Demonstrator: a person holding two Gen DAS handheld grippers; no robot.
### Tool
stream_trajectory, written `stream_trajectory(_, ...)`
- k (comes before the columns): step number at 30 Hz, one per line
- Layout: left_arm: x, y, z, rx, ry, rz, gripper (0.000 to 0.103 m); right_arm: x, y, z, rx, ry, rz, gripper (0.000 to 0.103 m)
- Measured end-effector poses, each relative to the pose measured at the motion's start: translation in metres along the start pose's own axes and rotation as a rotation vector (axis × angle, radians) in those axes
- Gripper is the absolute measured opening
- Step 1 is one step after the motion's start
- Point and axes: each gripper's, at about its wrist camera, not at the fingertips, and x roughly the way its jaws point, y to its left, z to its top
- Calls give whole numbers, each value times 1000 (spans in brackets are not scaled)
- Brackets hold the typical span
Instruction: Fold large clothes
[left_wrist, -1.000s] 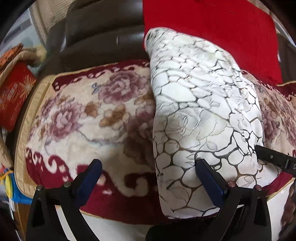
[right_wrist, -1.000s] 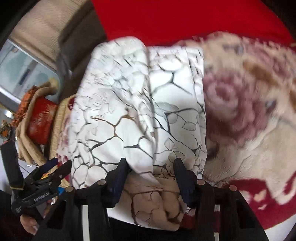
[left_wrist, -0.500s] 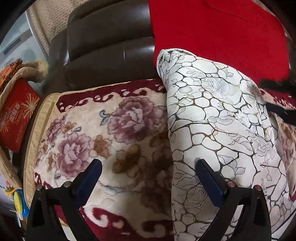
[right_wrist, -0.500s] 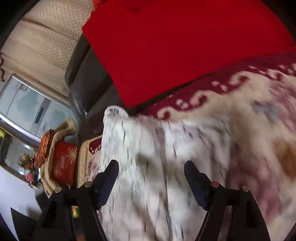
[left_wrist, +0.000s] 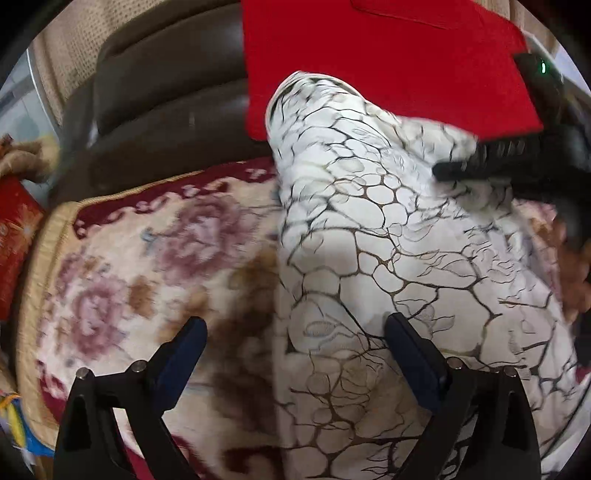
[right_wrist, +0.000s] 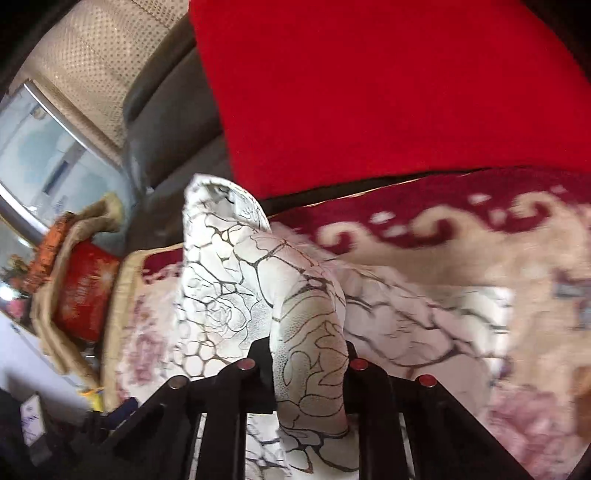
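White patterned garment (right_wrist: 236, 295) is spread over the floral blanket (left_wrist: 122, 266); a raised ridge of it is pinched between the just-closed jaws of the right gripper (right_wrist: 308, 369). Its near edge is straddled, ungrasped, by the wide-open left gripper (left_wrist: 295, 343). Slippage of that thin ridge could undo the fold.
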Motion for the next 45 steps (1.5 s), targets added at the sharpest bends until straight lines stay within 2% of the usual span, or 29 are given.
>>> stream_trajectory(3, 0, -22, -2, 64, -15, 0, 93, 3, -24, -11, 30, 8, -48, 17)
stream_trajectory(5, 1, -30, -2, 97, -11, -27, 93, 12, -53, -24, 109, 11, 13, 15)
stream_trajectory(7, 3, -23, -1, 76, 0, -51, 93, 15, -61, -26, 145, 7, 56, 16)
stream_trajectory(9, 2, -9, 0, 13, 22, -95, 94, 12, -53, -20, 140, 14, 47, 20)
stream_trajectory(11, -5, 4, -1, -27, 20, -125, 94, 0, -46, -17, 150, 15, 59, 29)
stream_trajectory(12, -10, 5, -2, -28, 11, -123, 94, -7, -44, -16, 166, 22, 65, 37)
stream_trajectory(13, -17, 8, -4, -26, -7, -112, 94, -19, -40, -16, 184, 19, 69, 54)
stream_trajectory(15, -32, 13, -8, -16, -41, -79, 94, -46, -31, -21, 171, -42, 67, 64)
stream_trajectory(20, -62, 35, -20, -49, -89, 2, 94, -102, 11, -46, -13, -113, 86, 64)
stream_trajectory(22, -65, 38, -26, -56, -76, 44, 94, -119, 23, -66, -72, -101, 104, 57)
stream_trajectory(25, -58, 31, -38, -31, -21, 55, 94, -108, 44, -87, -99, -39, 124, 41)
stream_trajectory(27, -55, 24, -44, -30, -27, 95, 95, -99, 45, -105, -95, 18, 93, 41)
stream_trajectory(30, -51, 10, -51, -8, -59, 174, 98, -66, 38, -132, -120, 78, -18, 39)
stream_trajectory(33, -53, 0, -53, 23, -93, 228, 99, -53, 25, -142, -82, 50, -18, 39)
stream_trajectory(37, -56, 12, -52, -24, -49, 206, 98, -75, 37, -140, -74, 53, -48, 41)
stream_trajectory(41, -58, 11, -59, -57, -62, 223, 99, -102, 50, -148, -103, 38, -68, 41)
stream_trajectory(43, -58, 8, -61, -68, -65, 228, 99, -98, 47, -157, -123, 67, -105, 41)
stream_trajectory(45, -56, 6, -62, -76, -61, 216, 99, -76, 36, -165, -109, 120, -131, 42)
